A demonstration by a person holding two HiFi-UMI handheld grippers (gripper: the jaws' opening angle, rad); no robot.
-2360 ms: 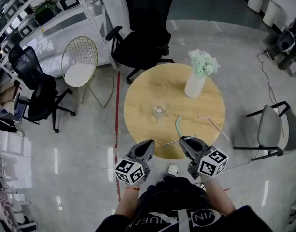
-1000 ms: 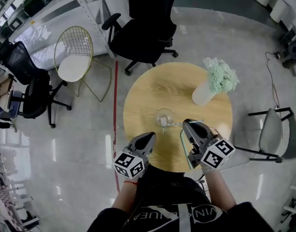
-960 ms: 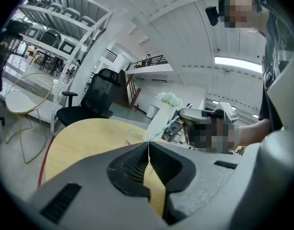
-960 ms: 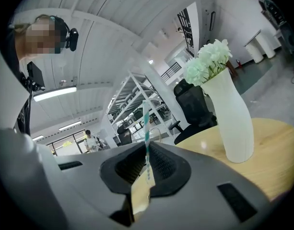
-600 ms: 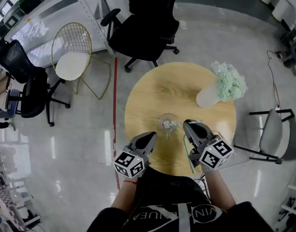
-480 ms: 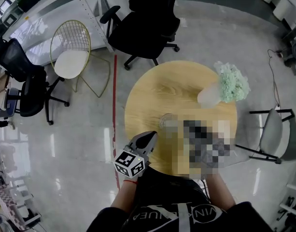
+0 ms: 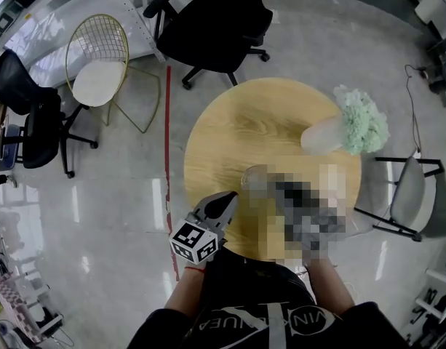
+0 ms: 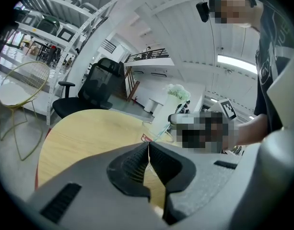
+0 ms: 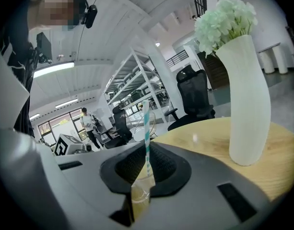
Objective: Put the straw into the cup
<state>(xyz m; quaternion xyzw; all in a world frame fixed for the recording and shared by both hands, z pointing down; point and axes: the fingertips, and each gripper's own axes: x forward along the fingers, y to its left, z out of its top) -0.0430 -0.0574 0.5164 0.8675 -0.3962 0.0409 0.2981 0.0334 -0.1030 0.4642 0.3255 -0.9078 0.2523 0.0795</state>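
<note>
R gripper (image 9: 147, 170) was clenched on the teal/white striped straw (image 9: 146, 128). Straw stood upright betw. the pads, lower end right above the clear cup (image 9: 139, 194); couldn't tell if the tip was inside the rim. Cup sat on the round wooden table (image 7: 237, 126), in the half nearer the person. L gripper (image 8: 148, 150) was closed, pads together, nothing in it, hovering at the table edge just left of the cup. White vase (image 9: 247, 104) w/ pale green flowers (image 9: 226, 18) stood farther back, apart from the cup.
</note>
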